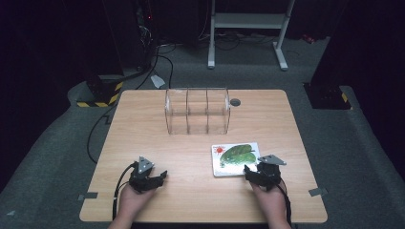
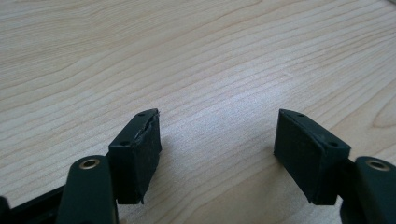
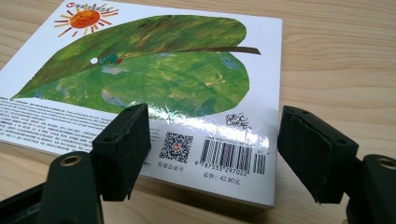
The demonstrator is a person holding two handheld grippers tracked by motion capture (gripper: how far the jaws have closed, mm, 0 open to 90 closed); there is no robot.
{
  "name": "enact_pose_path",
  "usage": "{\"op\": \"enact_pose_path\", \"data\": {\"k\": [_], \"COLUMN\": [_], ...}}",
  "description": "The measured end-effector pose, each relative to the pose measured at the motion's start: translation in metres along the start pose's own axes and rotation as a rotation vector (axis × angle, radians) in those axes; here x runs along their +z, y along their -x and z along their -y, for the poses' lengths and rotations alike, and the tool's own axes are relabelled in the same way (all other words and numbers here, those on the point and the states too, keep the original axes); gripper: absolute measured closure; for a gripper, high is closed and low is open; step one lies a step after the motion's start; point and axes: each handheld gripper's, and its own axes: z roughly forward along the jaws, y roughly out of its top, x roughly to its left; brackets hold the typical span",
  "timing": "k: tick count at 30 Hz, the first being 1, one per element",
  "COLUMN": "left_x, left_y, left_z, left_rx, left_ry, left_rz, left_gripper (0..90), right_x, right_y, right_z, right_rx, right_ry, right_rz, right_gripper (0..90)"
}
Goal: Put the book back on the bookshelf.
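A light wooden table carries a clear plastic organiser with three upright compartments near its far edge, a small grey round cap set into the tabletop just to the organiser's right, and a picture book lying flat on the near right part, well apart from the organiser. The book lies back cover up — a big green leaf, an orange-red sun in one corner, a tiny caterpillar beside a hole in the leaf. In the right gripper view its printed matter reads clearly in part: a QR code, a barcode with 9 787533 297022 below it, a price of 42.80, and a hand-lettered signature that looks like "Eric Carle"; the block of small text at the left is too fine to read. The right gripper hovers at the book's near edge, jaws spread wide, one over the cover, the other just past its right edge. The left gripper rests over bare wood at the near left, jaws likewise spread apart with nothing between them. Beyond the table, cables trail across grey carpet beside a white metal stand.
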Motion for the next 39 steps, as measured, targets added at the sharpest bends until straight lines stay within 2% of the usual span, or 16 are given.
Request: {"op": "enact_pose_path", "data": {"k": [3,6,11,12,14,20,21,23,26,27,28,30,31,33,37,39], "left_x": [0.0,0.0,0.0,0.0,0.0,-0.002,-0.002,-0.003,-0.008,-0.009,-0.009,-0.008,-0.008,-0.005,-0.001,0.001], "left_y": [0.0,0.0,0.0,0.0,0.001,0.001,0.001,0.003,0.014,0.02,0.02,0.036,0.036,0.049,0.056,0.057], "left_z": [0.0,0.0,0.0,0.0,0.0,0.0,-0.001,-0.002,-0.008,-0.009,-0.009,-0.012,-0.012,-0.013,-0.014,-0.013], "left_rx": [-0.003,-0.003,-0.007,-0.007,0.0,0.013,-0.007,-0.012,-0.06,-0.061,-0.061,-0.049,-0.049,-0.055,-0.051,-0.054], "left_ry": [-0.001,-0.001,-0.002,-0.002,-0.001,-0.005,-0.007,-0.004,0.036,0.043,0.043,0.046,0.046,0.032,0.021,0.007], "left_rz": [-0.003,-0.003,-0.009,-0.009,-0.01,-0.02,-0.002,0.004,0.083,0.106,0.106,0.146,0.146,0.178,0.181,0.177], "left_gripper": [30.9,30.9,30.0,29.9,30.1,35.2,39.2,40.7,40.1,39.3,38.5,36.5,35.9,34.6,33.1,32.8], "right_x": [0.002,0.003,0.005,0.005,0.006,0.006,0.005,0.005,0.006,0.006,0.006,0.005,0.005,0.005,0.005,0.002], "right_y": [-0.016,-0.023,-0.047,-0.047,-0.061,-0.082,-0.089,-0.092,-0.103,-0.105,-0.105,-0.111,-0.111,-0.114,-0.114,-0.112], "right_z": [-0.001,-0.002,-0.003,-0.003,-0.003,-0.001,-0.001,-0.001,-0.001,-0.001,-0.001,0.0,0.0,0.0,0.0,0.001], "right_rx": [-0.013,-0.011,-0.043,-0.043,-0.051,-0.071,-0.072,-0.077,-0.097,-0.101,-0.101,-0.105,-0.105,-0.109,-0.116,-0.152], "right_ry": [0.004,0.006,-0.002,-0.002,0.002,0.013,0.008,0.005,0.007,0.007,0.007,0.008,0.008,0.009,0.003,0.014], "right_rz": [-0.007,-0.01,-0.044,-0.044,-0.049,-0.063,-0.072,-0.075,-0.097,-0.099,-0.099,-0.103,-0.103,-0.114,-0.136,-0.143], "right_gripper": [26.0,26.0,26.1,26.1,26.0,26.0,26.0,26.0,26.0,26.0,26.0,26.0,26.0,25.9,25.0,31.5]}}
